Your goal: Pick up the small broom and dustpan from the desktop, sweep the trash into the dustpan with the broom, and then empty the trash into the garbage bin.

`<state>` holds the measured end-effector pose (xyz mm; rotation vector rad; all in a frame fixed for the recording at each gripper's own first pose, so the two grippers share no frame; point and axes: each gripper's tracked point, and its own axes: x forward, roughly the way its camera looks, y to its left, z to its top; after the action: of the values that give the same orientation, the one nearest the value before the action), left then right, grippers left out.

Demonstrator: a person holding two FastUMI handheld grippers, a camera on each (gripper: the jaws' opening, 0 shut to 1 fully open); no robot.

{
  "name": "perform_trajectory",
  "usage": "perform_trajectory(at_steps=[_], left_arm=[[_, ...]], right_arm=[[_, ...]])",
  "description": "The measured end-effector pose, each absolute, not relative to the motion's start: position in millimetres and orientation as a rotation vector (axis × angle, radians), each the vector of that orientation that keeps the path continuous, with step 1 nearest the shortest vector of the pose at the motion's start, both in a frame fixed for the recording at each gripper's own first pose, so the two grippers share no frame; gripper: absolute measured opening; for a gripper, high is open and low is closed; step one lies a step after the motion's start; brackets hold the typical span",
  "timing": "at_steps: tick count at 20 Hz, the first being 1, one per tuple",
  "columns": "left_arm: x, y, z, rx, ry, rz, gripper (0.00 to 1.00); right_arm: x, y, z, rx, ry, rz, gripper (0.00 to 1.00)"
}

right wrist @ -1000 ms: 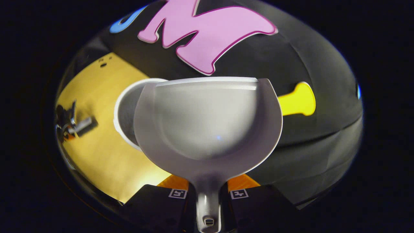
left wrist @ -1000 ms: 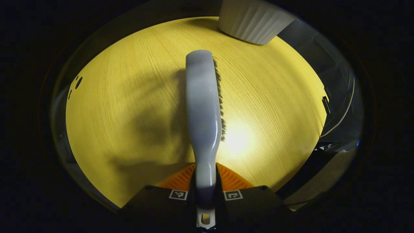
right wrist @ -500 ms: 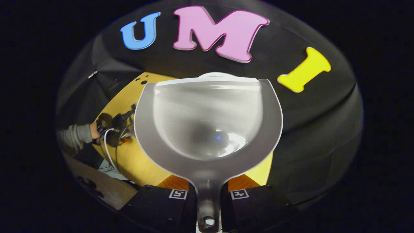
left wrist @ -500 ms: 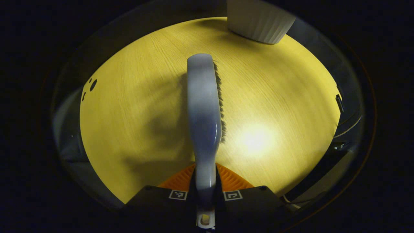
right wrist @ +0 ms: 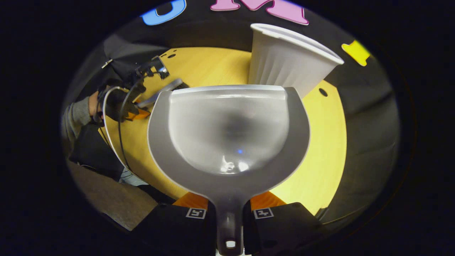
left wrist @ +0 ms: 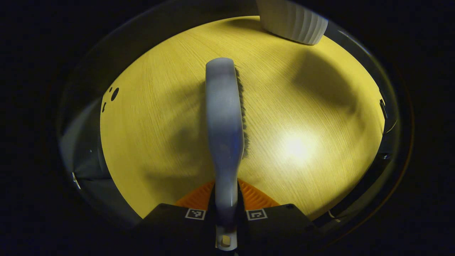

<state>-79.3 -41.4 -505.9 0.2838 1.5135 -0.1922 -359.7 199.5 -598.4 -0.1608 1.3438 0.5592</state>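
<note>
My left gripper (left wrist: pixel 226 208) is shut on the handle of the small grey broom (left wrist: pixel 224 117), which hangs above the yellow desktop (left wrist: pixel 305 117) with its dark bristles turned right. The white ribbed garbage bin (left wrist: pixel 291 19) stands at the top of the left gripper view. In the right gripper view my right gripper (right wrist: pixel 229 208) is shut on the handle of the grey dustpan (right wrist: pixel 229 135), held level with nothing visible in its scoop. The bin (right wrist: pixel 288 64) stands just behind the pan's front lip. The broom's head (right wrist: pixel 161 92) and the left gripper (right wrist: pixel 147 71) appear at far left.
A person's sleeve and gloved hand (right wrist: pixel 106 106) hold the left gripper, with a cable looping beneath. The desktop (right wrist: pixel 323 153) has small dark holes near its corners (left wrist: pixel 114 94) and drops off to the floor at lower left (right wrist: pixel 117 202). Black cloth walls surround the desk.
The dustpan swung down from facing the booth wall, so the bin now stands behind its lip and the desk shows beneath. The broom drifted slightly back from the bin.
</note>
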Motion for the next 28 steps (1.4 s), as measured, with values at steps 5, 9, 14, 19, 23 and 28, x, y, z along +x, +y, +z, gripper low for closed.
perform_trajectory(at_steps=[5, 9, 14, 19, 23, 28], left_arm=[[-81, -41, -505, 0.297, 1.514, -0.189, 0.29], [-78, -36, -506, 0.31, 1.503, -0.187, 0.3], [-78, -36, -501, 0.328, 1.492, -0.187, 0.55], [-83, -39, -496, 0.311, 1.504, -0.181, 0.87], [-77, -36, -490, 0.345, 1.469, -0.178, 0.93], [-69, -33, -477, 0.381, 1.424, -0.166, 0.97]], right_arm=[[-357, 232, -658, -0.151, 1.398, 0.525, 0.33], [-353, 246, -673, -0.156, 1.43, 0.523, 0.34], [-356, 250, -689, -0.189, 1.456, 0.503, 0.34], [-355, 253, -689, -0.189, 1.447, 0.493, 0.36], [-351, 260, -680, -0.12, 1.437, 0.497, 0.44], [-355, 267, -655, -0.017, 1.446, 0.514, 0.85]])
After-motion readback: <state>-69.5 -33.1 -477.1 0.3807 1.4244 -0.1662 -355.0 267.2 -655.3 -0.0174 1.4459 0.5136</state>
